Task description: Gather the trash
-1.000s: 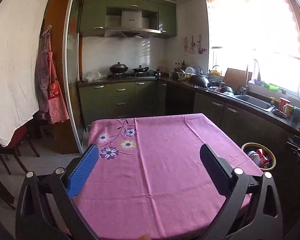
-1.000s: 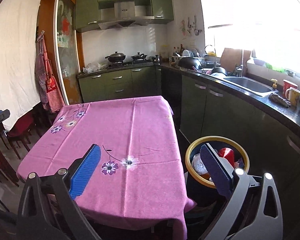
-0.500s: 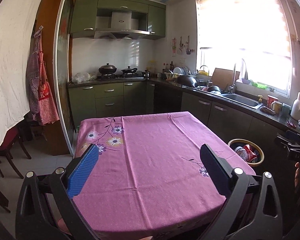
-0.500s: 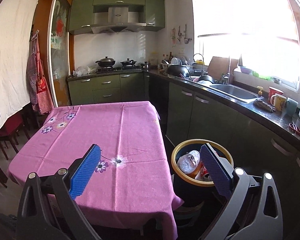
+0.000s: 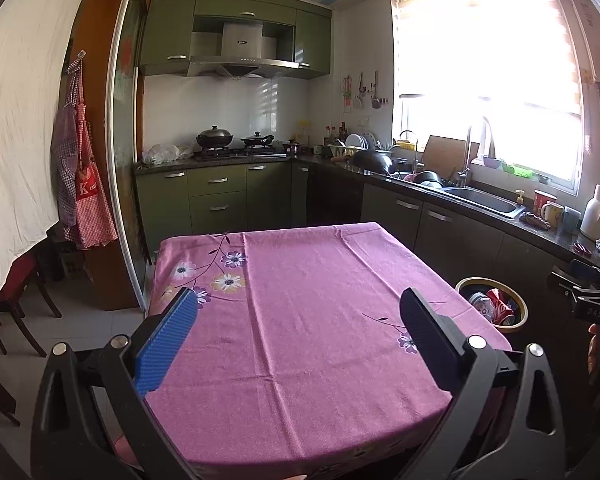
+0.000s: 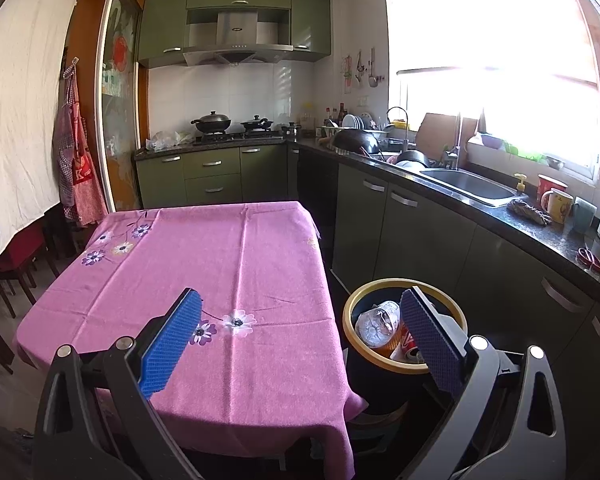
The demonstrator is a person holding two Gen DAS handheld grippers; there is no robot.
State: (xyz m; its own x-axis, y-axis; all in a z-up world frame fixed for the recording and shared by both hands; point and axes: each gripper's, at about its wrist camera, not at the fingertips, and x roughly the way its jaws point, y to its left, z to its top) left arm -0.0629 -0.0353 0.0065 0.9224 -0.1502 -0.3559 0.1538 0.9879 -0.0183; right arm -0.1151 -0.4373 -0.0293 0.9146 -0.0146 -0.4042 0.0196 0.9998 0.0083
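Both the left gripper (image 5: pixel 298 336) and right gripper (image 6: pixel 300 336) have pulled back, spread and empty, from the bare pink tablecloth (image 5: pixel 320 300), suggesting collection is finished, with trash in the yellow-rimmed bin (image 6: pixel 350 312) at lower right.

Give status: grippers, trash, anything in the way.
Left gripper open, empty. Right gripper open, empty. Crushed bottle and cans in the bin beside the table. Nothing in the way.

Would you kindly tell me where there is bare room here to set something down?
The pink tablecloth is bare from the flower print at its far left corner to the edge beside the trash bin. The countertop around the sink is crowded, and the bin holds bottles and cans.
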